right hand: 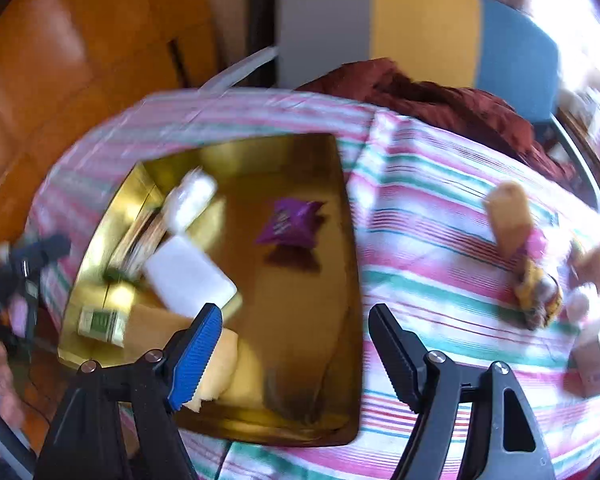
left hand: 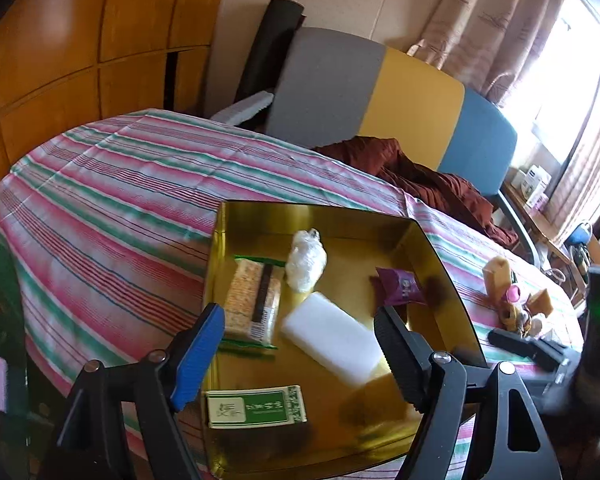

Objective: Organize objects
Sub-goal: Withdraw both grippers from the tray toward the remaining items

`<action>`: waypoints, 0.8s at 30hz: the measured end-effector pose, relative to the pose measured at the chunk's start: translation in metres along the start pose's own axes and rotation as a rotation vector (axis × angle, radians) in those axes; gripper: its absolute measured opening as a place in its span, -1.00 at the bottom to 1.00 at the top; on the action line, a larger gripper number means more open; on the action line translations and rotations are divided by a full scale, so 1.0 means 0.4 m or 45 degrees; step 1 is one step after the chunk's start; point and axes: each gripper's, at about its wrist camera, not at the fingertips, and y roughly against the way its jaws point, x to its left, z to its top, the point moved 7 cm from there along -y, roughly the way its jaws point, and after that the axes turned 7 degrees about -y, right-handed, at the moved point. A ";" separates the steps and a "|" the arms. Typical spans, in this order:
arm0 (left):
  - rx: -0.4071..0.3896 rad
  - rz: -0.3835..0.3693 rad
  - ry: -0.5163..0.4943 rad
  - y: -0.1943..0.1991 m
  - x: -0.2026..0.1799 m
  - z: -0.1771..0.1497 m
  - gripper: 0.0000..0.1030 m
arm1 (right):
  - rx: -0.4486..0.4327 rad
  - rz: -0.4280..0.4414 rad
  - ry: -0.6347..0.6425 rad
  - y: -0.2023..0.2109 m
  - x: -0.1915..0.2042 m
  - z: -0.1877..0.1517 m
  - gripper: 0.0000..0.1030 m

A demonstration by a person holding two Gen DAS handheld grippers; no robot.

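While parted and empty over the gold tray's (right hand: 352, 264) near edge, right gripper (right hand: 294, 350) nearer the loose snacks (right hand: 536, 280): well to the right on the striped cloth (right hand: 420, 208), tan packet's (right hand: 510, 216) long axis running near-to-far. Left gripper (left hand: 300, 350) likewise open, empty, above the white block (left hand: 332, 338) in the tray.

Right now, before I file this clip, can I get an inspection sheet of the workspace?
Surface: pink, green and white striped tablecloth.
Job's things: gold metal tray holds a white rectangular block, purple snack packet, clear-wrapped cereal bar, green and white box and white crinkled bundle.
Clutter: small brown and pink items on the cloth, outside the tray.
Grippers: left gripper open, empty; right gripper open, empty.
Cables: nothing seen.
Surroundings: grey, yellow and blue chair back, dark red cloth, wooden cabinet.
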 end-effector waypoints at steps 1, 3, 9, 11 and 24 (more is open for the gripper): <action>-0.004 0.003 0.008 0.004 0.007 0.002 0.51 | 0.030 0.080 0.062 -0.003 0.039 -0.014 0.50; -0.012 0.015 0.021 0.010 0.020 0.004 0.52 | 0.084 0.439 0.042 0.024 0.110 -0.030 0.49; -0.025 0.042 0.050 0.023 0.051 0.007 0.54 | 0.043 0.413 0.059 0.046 0.115 -0.024 0.50; -0.023 0.043 0.056 0.025 0.053 0.004 0.55 | 0.044 0.385 0.042 0.040 0.100 -0.028 0.50; -0.044 0.025 -0.070 0.052 -0.035 0.012 0.57 | -0.110 0.157 0.021 0.074 0.011 -0.027 0.62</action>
